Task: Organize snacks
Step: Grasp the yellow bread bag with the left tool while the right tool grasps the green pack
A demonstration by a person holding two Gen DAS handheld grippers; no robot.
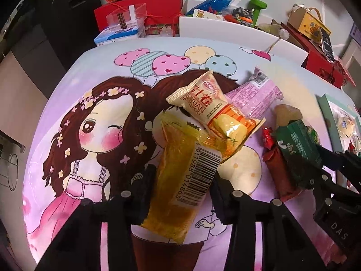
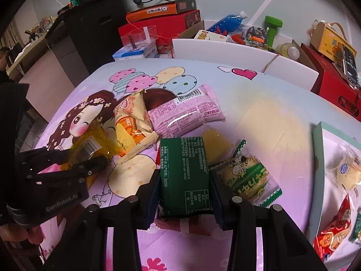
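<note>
My left gripper (image 1: 182, 180) is shut on a yellow snack packet (image 1: 180, 176) with a barcode, held over the cartoon tablecloth (image 1: 94, 117). A cream and orange packet (image 1: 216, 108) lies across its far end. My right gripper (image 2: 185, 180) is shut on a dark green packet (image 2: 185, 176); it also shows at the right of the left wrist view (image 1: 297, 144). A red packet (image 1: 279, 174) lies under it. A pink packet (image 2: 187, 113), a green and white cartoon packet (image 2: 248, 178) and a yellow piece (image 2: 216, 144) lie nearby. The left gripper shows at the left of the right wrist view (image 2: 94, 158).
A pale green tray (image 2: 320, 180) at the right edge holds several wrapped snacks. Behind the table stand white chair backs (image 2: 221, 49), red boxes (image 2: 158, 27), an orange box (image 2: 155, 11), a clear box (image 2: 140, 36) and a bin of mixed items (image 2: 237, 31).
</note>
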